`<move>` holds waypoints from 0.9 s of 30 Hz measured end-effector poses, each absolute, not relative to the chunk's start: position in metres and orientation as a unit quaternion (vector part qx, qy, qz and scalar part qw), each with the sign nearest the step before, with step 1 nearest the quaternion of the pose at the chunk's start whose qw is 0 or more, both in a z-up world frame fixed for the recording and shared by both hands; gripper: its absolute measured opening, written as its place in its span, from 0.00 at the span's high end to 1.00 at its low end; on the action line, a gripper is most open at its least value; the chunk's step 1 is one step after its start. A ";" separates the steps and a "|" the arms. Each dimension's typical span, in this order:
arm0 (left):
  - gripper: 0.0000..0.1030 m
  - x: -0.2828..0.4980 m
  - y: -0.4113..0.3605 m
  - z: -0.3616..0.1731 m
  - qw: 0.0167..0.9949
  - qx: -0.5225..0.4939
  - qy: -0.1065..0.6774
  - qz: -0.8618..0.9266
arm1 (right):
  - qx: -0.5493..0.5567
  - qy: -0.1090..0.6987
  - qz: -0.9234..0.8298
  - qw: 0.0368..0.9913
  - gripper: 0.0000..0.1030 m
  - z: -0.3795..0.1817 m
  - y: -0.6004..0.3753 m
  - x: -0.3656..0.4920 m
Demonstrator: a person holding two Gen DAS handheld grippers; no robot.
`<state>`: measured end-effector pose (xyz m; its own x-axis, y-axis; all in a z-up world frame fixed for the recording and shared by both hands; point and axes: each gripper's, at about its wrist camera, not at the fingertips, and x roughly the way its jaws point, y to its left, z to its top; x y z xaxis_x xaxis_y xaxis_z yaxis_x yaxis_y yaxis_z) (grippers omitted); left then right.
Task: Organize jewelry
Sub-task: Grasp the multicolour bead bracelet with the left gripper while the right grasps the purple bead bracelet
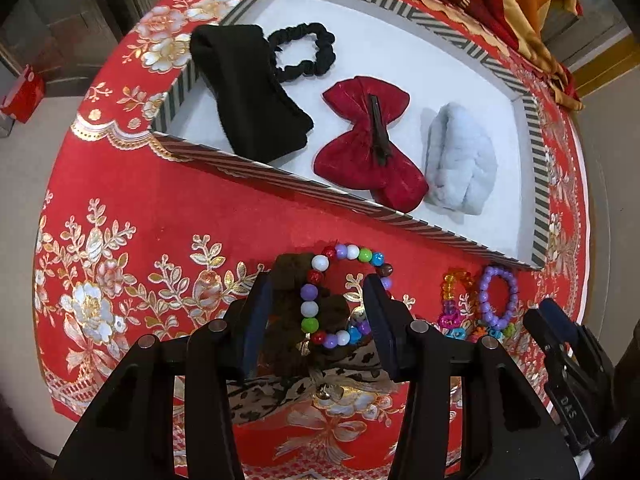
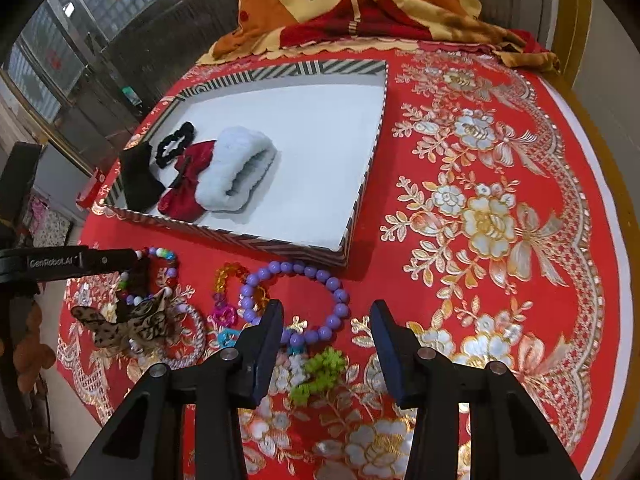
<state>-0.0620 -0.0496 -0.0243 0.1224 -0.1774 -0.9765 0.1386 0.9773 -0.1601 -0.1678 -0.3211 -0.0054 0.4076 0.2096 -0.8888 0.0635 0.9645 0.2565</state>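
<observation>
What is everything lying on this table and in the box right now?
Tray: one, striped rim, white inside, on red cloth.
Headband: one, black, tray's left end.
Scrunchie: one, black, beside headband.
Bow clip: one, dark red, mid tray.
Fluffy band: one, pale blue, right of bow.
Multicolour bead bracelet: one, on cloth, between left tool's fingers.
Purple bead bracelet: one, before right tool.
Leopard bow: one, brown, cloth's left.
Green scrunchie: one, near right tool.
Left tool: black, open.
Right tool: black, open.
</observation>
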 end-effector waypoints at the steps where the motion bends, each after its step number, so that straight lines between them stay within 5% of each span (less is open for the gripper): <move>1: 0.56 -0.061 -0.051 -0.026 0.748 -0.010 0.655 -0.106 | 0.125 0.545 0.044 0.828 0.58 -0.008 -0.320 -0.165; 4: 0.57 -0.056 -0.054 -0.031 0.745 -0.009 0.659 -0.103 | 0.124 0.549 0.046 0.825 0.58 -0.014 -0.318 -0.160; 8: 0.83 -0.049 -0.055 -0.037 0.737 -0.015 0.668 -0.103 | 0.124 0.552 0.047 0.824 0.58 -0.019 -0.318 -0.154; 12: 0.90 -0.046 -0.055 -0.038 0.735 -0.021 0.668 -0.113 | 0.123 0.553 0.049 0.822 0.58 -0.024 -0.317 -0.149; 23: 0.92 -0.055 -0.040 -0.003 0.747 -0.042 0.649 -0.142 | 0.126 0.540 0.077 0.828 0.93 -0.023 -0.315 -0.154; 27: 0.92 -0.060 -0.037 0.011 0.753 -0.054 0.638 -0.153 | 0.120 0.530 0.084 0.835 0.96 -0.011 -0.316 -0.163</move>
<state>-0.0604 -0.0369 0.0114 0.1383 -0.2987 -0.9443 0.1620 0.9474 -0.2760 -0.1634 -0.3155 -0.0109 0.4240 0.2682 -0.8650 -0.0132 0.9569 0.2902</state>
